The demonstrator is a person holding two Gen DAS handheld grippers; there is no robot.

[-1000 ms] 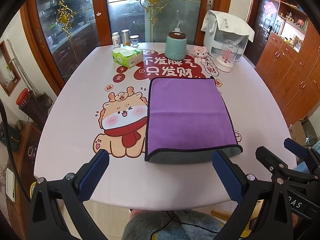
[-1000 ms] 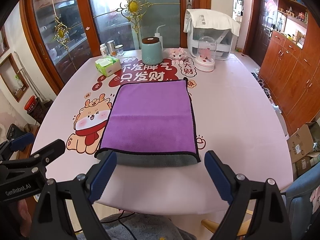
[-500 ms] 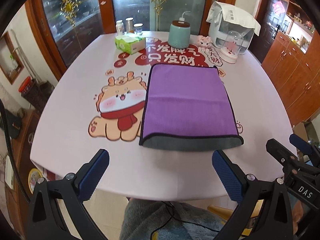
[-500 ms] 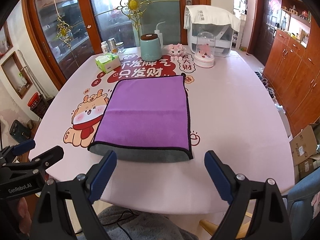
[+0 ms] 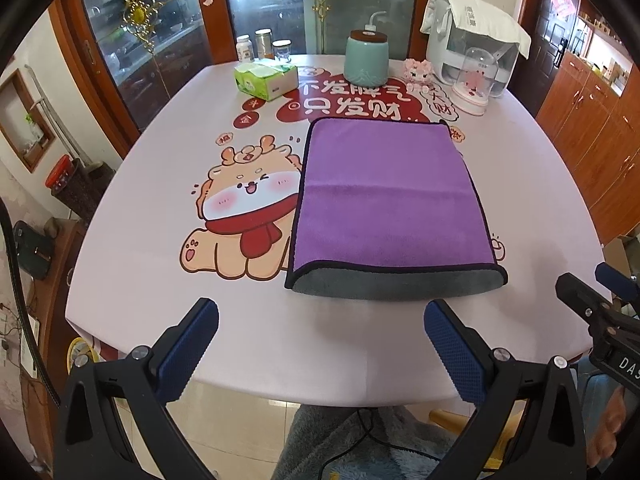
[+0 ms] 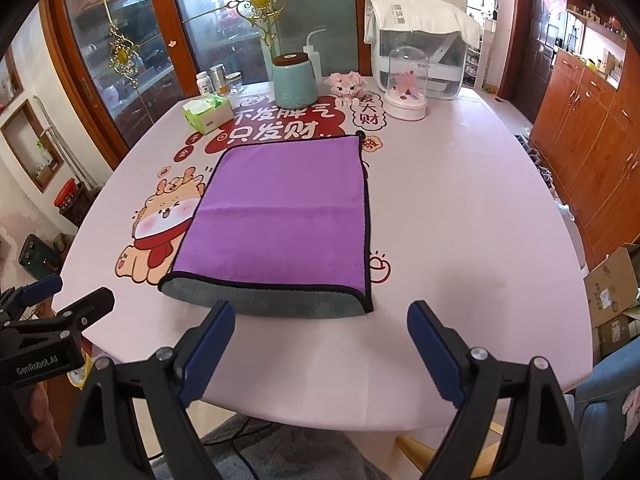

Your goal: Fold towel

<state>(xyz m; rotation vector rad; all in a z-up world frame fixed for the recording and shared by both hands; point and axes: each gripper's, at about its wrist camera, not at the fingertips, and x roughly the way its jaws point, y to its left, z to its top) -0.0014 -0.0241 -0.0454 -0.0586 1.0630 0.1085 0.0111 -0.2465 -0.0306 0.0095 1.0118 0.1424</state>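
Pink table with folded towel; left gripper and right gripper spread wide, empty, touching nothing.

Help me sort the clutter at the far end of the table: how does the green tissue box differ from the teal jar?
The tissue box is a low, bright green rectangular pack lying flat; the teal jar is a taller, pale teal cylinder standing upright. The tissue box shows white tissue at its open top; the teal jar is closed by a dark brown lid. The tissue box sits to the left of the teal jar. Both stand on the table beyond the purple towel.
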